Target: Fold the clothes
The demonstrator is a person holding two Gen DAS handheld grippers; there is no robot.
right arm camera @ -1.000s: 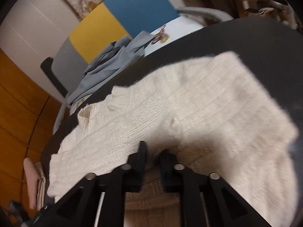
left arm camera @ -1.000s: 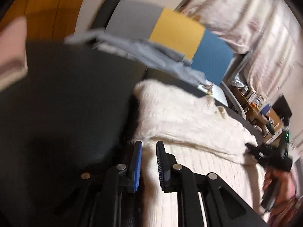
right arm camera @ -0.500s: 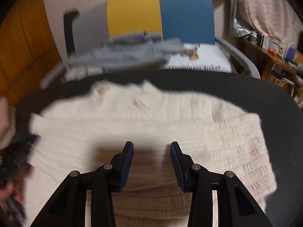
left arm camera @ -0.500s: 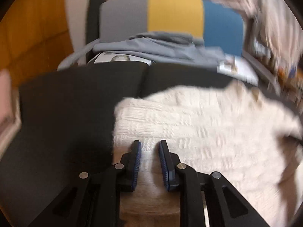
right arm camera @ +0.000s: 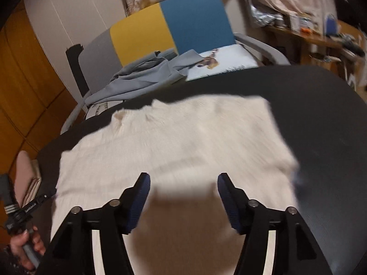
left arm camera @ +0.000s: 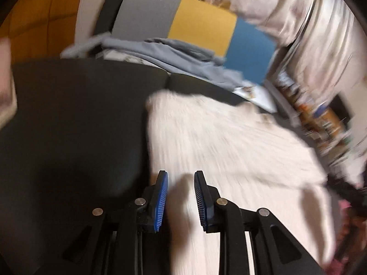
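Your cream knit sweater (right arm camera: 183, 142) lies spread flat on the black surface (right arm camera: 325, 119), its collar end toward the far edge and its body running back under both of your tools. From the left wrist view the sweater (left arm camera: 218, 142) fills the right half of the surface (left arm camera: 75, 123), with its left edge running roughly down the middle and bare black top to the left of it. Both views are smeared, so the knit pattern does not read clearly.

Your right tool (right arm camera: 183, 183) hangs above the middle of the sweater with its jaws opening; they stand wide apart and no cloth is between the blue pads. Your left tool (left arm camera: 180, 183) sits over the sweater's left edge, jaws a narrow gap apart, with nothing pinched between the blue ribbed pads. The left tool also shows at the lower left of the right wrist view, gripped by your hand (right arm camera: 25, 245).

Beyond the far edge of the surface stands a chair (right arm camera: 169, 27) with a back in grey, yellow and blue panels. A grey garment (right arm camera: 142, 78) is heaped on its seat, beside a white cushion with a printed animal (right arm camera: 220, 61). Pale curtains (left arm camera: 309, 23) hang behind on the right, and a wooden wall (right arm camera: 20, 80) runs on the left.
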